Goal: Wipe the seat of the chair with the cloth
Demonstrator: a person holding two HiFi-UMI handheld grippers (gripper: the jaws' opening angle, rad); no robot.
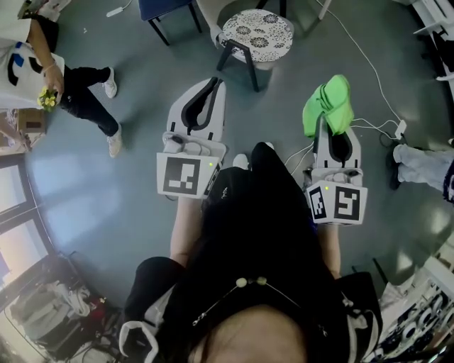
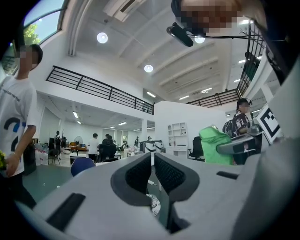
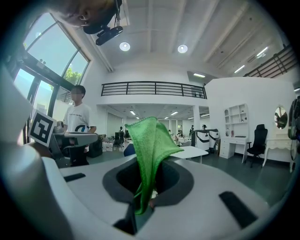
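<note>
The right gripper [image 3: 149, 187] has its jaws pinched on the green cloth [image 3: 150, 140], which stands up out of them in a folded peak. The left gripper [image 2: 153, 161] is pressed together, seemingly on nothing. Ahead, between both grippers, stands the chair [image 1: 257, 35], its patterned round seat well apart from the cloth.

Grey floor [image 1: 106, 205]. Bystander [image 1: 78, 92] in white T-shirt, dark trousers and white shoes stands at upper left. Blue chair [image 1: 167, 10] at top edge. White cable [image 1: 362, 64] runs across the floor to a plug block [image 1: 399, 129]. Jeans-clad leg [image 1: 422, 163] at right edge.
</note>
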